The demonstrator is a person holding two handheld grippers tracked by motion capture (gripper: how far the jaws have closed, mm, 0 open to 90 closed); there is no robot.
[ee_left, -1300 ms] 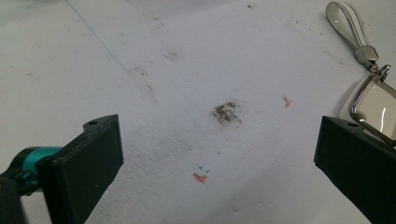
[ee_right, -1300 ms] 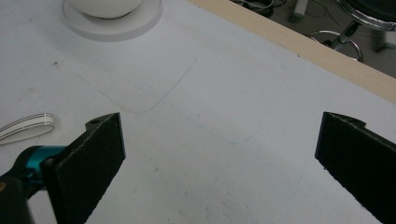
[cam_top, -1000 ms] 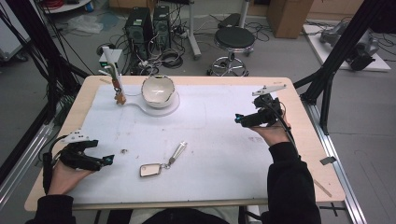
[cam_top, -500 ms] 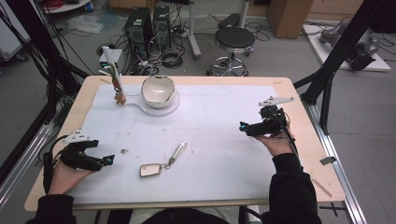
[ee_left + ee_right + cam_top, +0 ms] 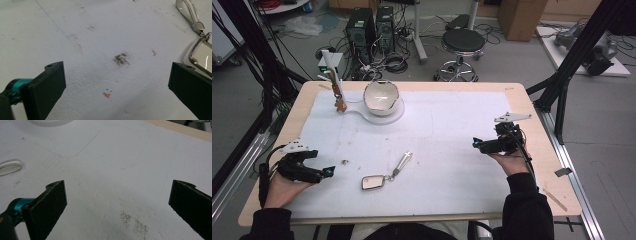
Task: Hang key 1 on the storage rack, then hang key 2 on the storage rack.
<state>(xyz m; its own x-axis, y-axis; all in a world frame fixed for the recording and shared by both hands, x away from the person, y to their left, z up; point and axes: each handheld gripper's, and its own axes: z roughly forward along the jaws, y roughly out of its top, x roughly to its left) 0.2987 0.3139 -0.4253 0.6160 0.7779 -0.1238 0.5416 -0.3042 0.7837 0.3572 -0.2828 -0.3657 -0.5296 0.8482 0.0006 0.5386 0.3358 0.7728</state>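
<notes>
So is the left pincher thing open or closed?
Open. The left gripper's two black jaws stand far apart with bare white table between them.

Open white sheet [image 5: 447,135] lies between the left gripper [image 5: 328,171], at the near left, and the right gripper [image 5: 475,143], at the right, both with jaws spread wide. Near the middle, a small framed mirror [image 5: 373,182] with its key-ring strap [image 5: 401,162] sits just right of the left gripper. At the far left, a bowl on its white stand [image 5: 382,98] and a small hook stand [image 5: 337,90] block the far edge.
</notes>
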